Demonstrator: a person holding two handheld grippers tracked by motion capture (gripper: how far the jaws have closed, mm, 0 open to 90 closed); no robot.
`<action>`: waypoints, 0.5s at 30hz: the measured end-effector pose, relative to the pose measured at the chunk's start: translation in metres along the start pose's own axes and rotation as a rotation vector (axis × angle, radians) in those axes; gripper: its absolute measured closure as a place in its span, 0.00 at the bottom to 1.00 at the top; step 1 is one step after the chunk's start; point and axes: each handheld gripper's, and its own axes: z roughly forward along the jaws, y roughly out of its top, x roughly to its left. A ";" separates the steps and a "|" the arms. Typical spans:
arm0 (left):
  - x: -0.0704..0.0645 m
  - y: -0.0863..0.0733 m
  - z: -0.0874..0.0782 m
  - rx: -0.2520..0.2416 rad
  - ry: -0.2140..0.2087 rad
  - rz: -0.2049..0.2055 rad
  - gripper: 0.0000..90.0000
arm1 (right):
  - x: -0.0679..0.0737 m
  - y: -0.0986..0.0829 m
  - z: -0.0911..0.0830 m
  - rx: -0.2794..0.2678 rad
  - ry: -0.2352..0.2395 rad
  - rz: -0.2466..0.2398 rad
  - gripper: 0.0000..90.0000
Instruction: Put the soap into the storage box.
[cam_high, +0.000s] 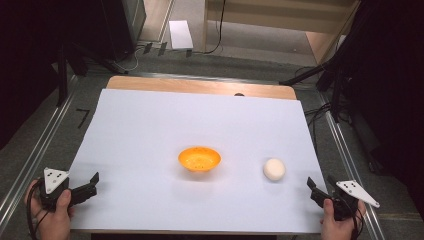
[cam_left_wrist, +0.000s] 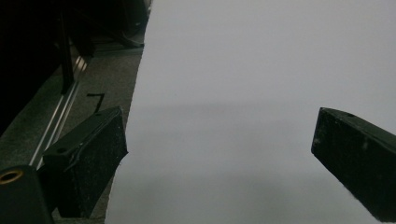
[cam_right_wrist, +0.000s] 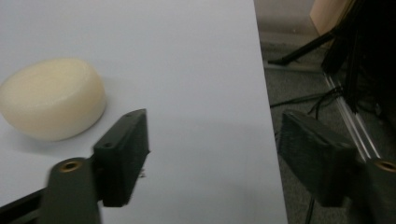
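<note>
An orange bowl (cam_high: 199, 158) sits near the middle of the white sheet (cam_high: 150, 130). To its right lies a cream, bun-shaped round object (cam_high: 274, 169), seen close at upper left (cam_right_wrist: 51, 98) in the right gripper view. My left gripper (cam_high: 95, 181) rests at the sheet's front-left edge, open and empty, its jaws wide apart (cam_left_wrist: 219, 154) over bare sheet. At the front-right corner my right gripper (cam_high: 320, 182) is open too, with nothing between its fingers (cam_right_wrist: 212, 149); the cream object lies just left of and beyond its left jaw.
The sheet covers a wooden table (cam_high: 200, 85) whose far edge shows. Metal rails (cam_high: 45, 145) run along both sides. Dark stands and cables (cam_high: 320, 107) sit on the grey floor to the right, and a white box (cam_high: 180, 34) lies beyond the table.
</note>
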 end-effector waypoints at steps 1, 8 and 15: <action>0.000 0.000 0.000 0.000 0.002 0.002 0.05 | 0.001 0.000 0.001 0.021 0.006 -0.002 0.16; -0.002 0.000 0.001 0.012 0.004 0.011 0.06 | 0.012 0.009 -0.004 0.081 0.139 -0.037 0.11; -0.003 0.001 0.003 0.029 0.004 0.025 0.06 | 0.018 0.022 0.000 0.137 0.133 -0.037 0.13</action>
